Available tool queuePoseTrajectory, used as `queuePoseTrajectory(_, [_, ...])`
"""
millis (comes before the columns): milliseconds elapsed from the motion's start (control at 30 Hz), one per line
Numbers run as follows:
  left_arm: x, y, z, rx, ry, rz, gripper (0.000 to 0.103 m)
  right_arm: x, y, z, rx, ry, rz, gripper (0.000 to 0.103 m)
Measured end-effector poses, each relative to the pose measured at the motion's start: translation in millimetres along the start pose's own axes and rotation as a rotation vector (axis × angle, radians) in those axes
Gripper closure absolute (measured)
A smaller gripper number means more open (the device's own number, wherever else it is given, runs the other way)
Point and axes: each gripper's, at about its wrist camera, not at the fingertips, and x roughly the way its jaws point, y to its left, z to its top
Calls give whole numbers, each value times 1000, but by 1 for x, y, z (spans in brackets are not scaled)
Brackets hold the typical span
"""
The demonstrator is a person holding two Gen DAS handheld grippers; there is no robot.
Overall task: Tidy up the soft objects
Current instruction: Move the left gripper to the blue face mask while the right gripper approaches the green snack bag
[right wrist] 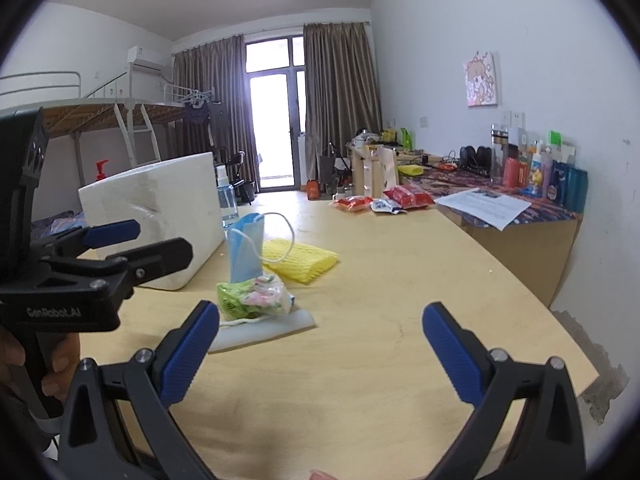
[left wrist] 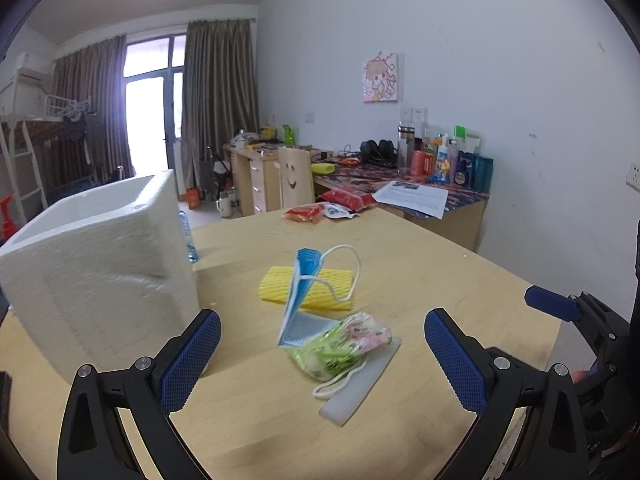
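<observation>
Approach step, nothing grasped. Left gripper (left wrist: 322,356) and right gripper (right wrist: 320,348) both spread wide, empty. Blue mask (left wrist: 298,300) leans on crumpled bag (left wrist: 340,346), frame centre. Next: close on mask, carry to foam box (left wrist: 100,260), left.

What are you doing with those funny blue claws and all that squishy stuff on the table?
A person holds a gripper in each hand, tidying soft things. Both the left gripper and the right gripper are open and hold nothing. On the wooden table lie a blue face mask, a yellow foam net and a green and pink plastic bag on a white foam strip. A white foam box stands to the left. Nothing is picked up yet.
</observation>
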Motion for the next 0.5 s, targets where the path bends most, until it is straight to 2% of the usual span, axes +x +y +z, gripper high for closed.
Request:
queuePoseTrajectory(300, [38,0,10,-24,72,-9,3,14,-6,2,-16,26,39,0])
queuePoseTrajectory(500, [60,9,12,-23,112,7,13,29,-4,1,-32,64,67,0])
